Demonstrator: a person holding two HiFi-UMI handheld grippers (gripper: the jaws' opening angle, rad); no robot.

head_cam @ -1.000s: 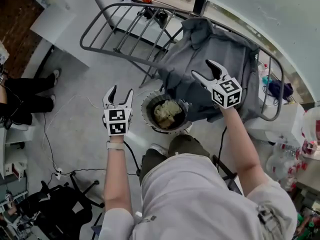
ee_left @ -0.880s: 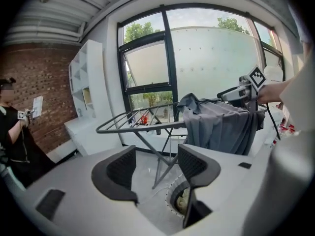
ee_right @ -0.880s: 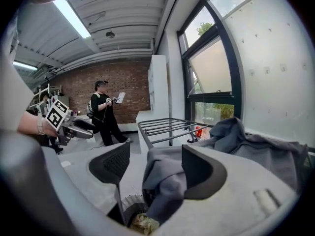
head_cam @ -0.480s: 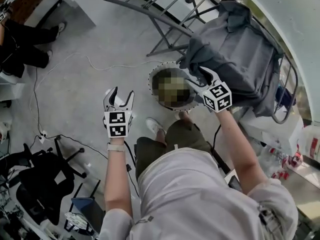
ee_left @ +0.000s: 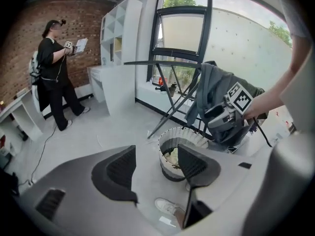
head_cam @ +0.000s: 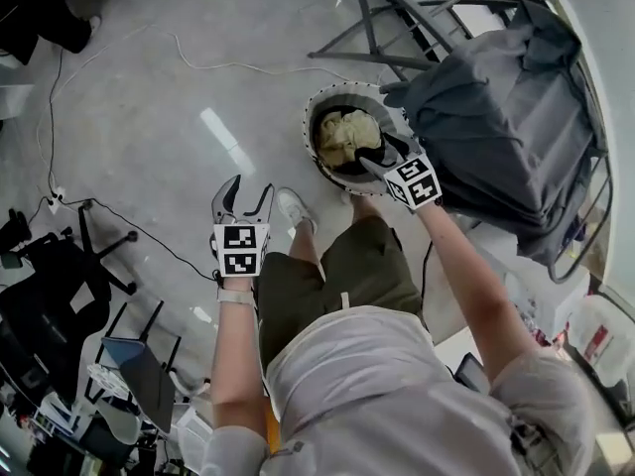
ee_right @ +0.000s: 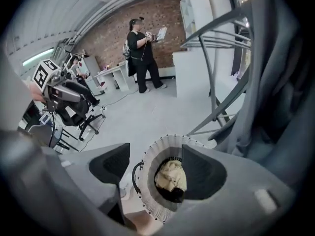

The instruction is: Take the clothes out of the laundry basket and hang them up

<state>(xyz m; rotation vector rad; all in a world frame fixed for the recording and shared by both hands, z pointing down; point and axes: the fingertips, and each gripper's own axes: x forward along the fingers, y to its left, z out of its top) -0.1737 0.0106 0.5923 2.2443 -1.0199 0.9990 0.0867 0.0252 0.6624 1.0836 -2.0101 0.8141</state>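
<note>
The round laundry basket (head_cam: 316,117) stands on the floor with a cream garment (head_cam: 347,132) bunched inside. My right gripper (head_cam: 382,154) hangs open just above the basket's near rim, nothing between its fingers. In the right gripper view the basket (ee_right: 150,173) and the cream garment (ee_right: 171,176) lie straight below the open jaws. My left gripper (head_cam: 248,188) is open and empty, to the left of the basket over bare floor. A grey garment (head_cam: 506,117) hangs over the drying rack (head_cam: 392,13) at the right. The left gripper view shows the basket (ee_left: 172,134) and my right gripper (ee_left: 224,117).
The rack's legs (head_cam: 362,28) stand just beyond the basket. My shoe (head_cam: 293,208) is beside the basket. An office chair (head_cam: 45,296) and cables (head_cam: 149,38) are on the floor at the left. A person (ee_left: 54,68) stands far off by white shelves (ee_left: 120,38).
My right gripper has come down from the grey garment on the rack to just above the basket. The head view has tipped lower. The left gripper stays open at the left.
</note>
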